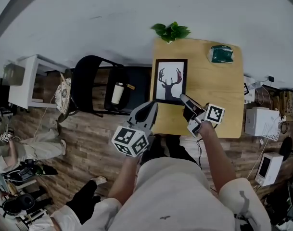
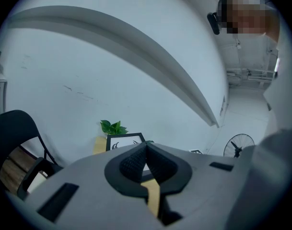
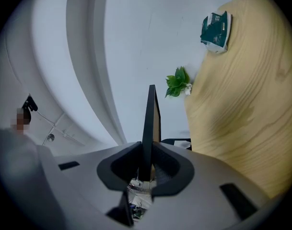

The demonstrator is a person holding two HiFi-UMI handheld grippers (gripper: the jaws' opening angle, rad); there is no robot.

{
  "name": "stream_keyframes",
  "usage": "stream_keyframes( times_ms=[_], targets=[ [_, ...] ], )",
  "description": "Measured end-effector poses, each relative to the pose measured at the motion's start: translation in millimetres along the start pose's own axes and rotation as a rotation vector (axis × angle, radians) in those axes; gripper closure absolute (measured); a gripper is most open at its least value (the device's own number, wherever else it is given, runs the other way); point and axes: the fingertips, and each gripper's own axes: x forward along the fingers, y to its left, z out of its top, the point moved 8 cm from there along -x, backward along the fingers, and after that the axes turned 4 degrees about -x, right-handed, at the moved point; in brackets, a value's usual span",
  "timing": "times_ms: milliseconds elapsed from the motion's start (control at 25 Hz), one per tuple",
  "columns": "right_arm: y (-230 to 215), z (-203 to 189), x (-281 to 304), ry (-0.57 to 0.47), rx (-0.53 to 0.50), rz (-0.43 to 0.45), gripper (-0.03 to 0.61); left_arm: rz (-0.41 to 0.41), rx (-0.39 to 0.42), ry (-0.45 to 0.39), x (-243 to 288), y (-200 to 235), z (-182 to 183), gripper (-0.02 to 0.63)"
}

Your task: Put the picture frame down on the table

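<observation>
the right gripper (image 3: 146, 150) has its dark ribbed fingers (image 3: 169, 164) clamped on the black-framed rectangular picture with a deer-head silhouette print (image 1: 171, 81), which in the right gripper view stands edge-on as a thin dark strip rising straight out from between the pads (image 3: 149, 114). in the head view the right gripper (image 1: 184, 98) grips the frame at its near right corner, and the picture extends away from the fingertips over the pale wooden square table (image 1: 218, 95); whether the frame already lies flat on the wood or is just above it is hard to tell from this angle. past the far end of the frame, beyond the fingertips, a small green leafy plant (image 1: 171, 31) sits at the table's far edge, and off to the right of the fingers a dark green crumpled packet (image 1: 222, 53) lies near the far right corner. the left gripper (image 1: 153, 106) hangs just left of the frame's near edge, by the table's left side, with its fingers (image 2: 132, 164) pressed together on nothing (image 2: 146, 147); the frame (image 2: 122, 140) and the plant (image 2: 112, 127) show just beyond its tips. left of those fingers stands a black metal chair (image 1: 95, 83) with a pale bottle (image 1: 118, 93) on its seat.
</observation>
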Motion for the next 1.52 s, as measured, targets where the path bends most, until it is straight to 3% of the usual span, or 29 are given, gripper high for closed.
stream_keyframes(
  times_ms=[400, 920, 1520],
  targets=[
    [-42.2, 7.3, 15.3, 0.058, 0.033, -0.024, 0.509, 0.046, -0.027, 0.025, 15.6, 12.5, -16.3, 0.607],
    [-75.7, -2.4, 31.0, 0.072, 0.041, -0.122, 0.509, 0.022, -0.025, 0.06, 23.4, 41.4, -19.9, 0.607],
    [-101.6, -17.4, 44.5, 0.096, 0.007, -0.174, 0.509, 0.016, -0.035, 0.083, 23.0, 64.2, -33.2, 0.607]
  ],
)
